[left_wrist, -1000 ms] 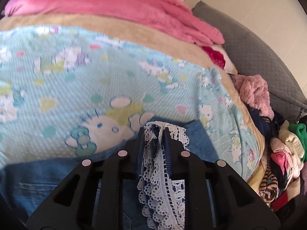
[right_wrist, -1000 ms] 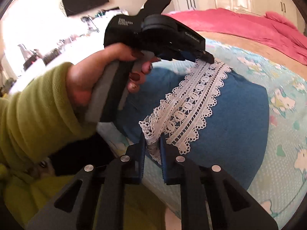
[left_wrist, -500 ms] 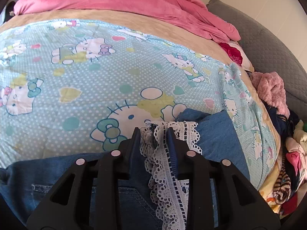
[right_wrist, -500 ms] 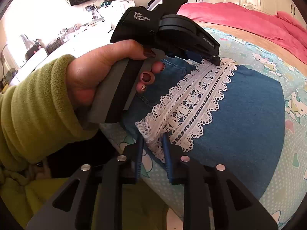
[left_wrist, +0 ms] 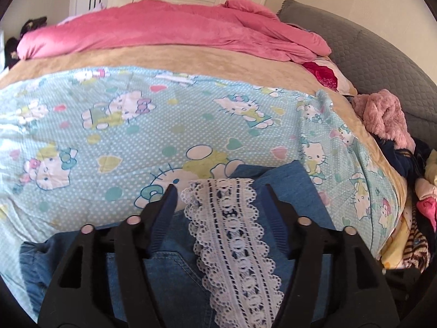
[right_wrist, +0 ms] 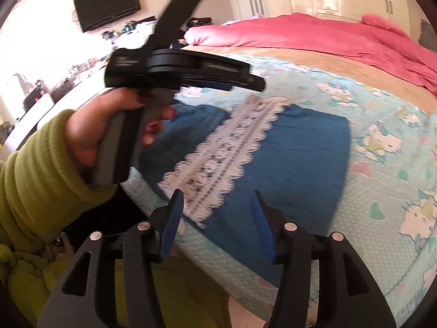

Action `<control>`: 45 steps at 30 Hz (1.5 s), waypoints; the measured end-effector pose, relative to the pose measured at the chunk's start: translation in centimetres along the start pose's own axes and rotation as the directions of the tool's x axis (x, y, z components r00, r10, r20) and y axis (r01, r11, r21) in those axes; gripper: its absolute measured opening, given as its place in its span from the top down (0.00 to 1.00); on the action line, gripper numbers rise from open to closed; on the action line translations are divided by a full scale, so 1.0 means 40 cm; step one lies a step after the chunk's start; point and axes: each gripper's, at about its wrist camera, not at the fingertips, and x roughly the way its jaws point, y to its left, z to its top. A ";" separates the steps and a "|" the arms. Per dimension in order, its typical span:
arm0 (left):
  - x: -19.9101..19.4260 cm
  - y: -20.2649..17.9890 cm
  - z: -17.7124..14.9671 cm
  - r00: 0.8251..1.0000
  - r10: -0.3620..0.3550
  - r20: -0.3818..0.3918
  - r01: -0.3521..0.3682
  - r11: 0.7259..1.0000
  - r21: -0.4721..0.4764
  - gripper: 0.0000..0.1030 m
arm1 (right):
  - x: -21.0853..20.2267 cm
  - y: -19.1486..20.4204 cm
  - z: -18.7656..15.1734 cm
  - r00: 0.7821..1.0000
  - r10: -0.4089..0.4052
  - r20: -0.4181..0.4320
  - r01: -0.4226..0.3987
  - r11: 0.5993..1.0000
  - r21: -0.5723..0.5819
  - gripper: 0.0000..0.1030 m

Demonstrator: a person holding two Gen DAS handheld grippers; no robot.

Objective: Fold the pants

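We see blue denim pants (left_wrist: 284,191) with an openwork white lace strip (left_wrist: 232,235), a dotted cotton bedspread (left_wrist: 136,136), a plush pink blanket (left_wrist: 164,27), matt black plastic grippers with ribbed blue pads (right_wrist: 170,221).

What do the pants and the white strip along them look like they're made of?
The pants look like blue denim: matte woven cloth, with stitched seams and a pocket edge showing in the left wrist view. The white strip looks like openwork lace, probably cotton or synthetic: scalloped edges, with blue showing through the holes.

Bright daylight, fisheye edges, right view motion-blurred
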 end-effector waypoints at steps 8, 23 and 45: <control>-0.048 -0.039 0.001 0.999 0.017 0.032 -0.018 0.999 0.035 0.27 | -0.018 -0.034 -0.023 0.998 -0.054 0.014 0.053 0.998 0.024 0.48; -0.125 -0.057 -0.099 0.999 0.028 0.023 -0.030 0.996 0.081 0.38 | 0.016 -0.070 -0.039 0.993 -0.105 -0.050 0.107 0.993 0.053 0.47; -0.097 -0.092 -0.285 0.990 -0.001 -0.141 0.023 0.987 0.156 0.65 | 0.005 -0.105 -0.075 0.988 -0.133 -0.079 0.141 0.984 0.110 0.46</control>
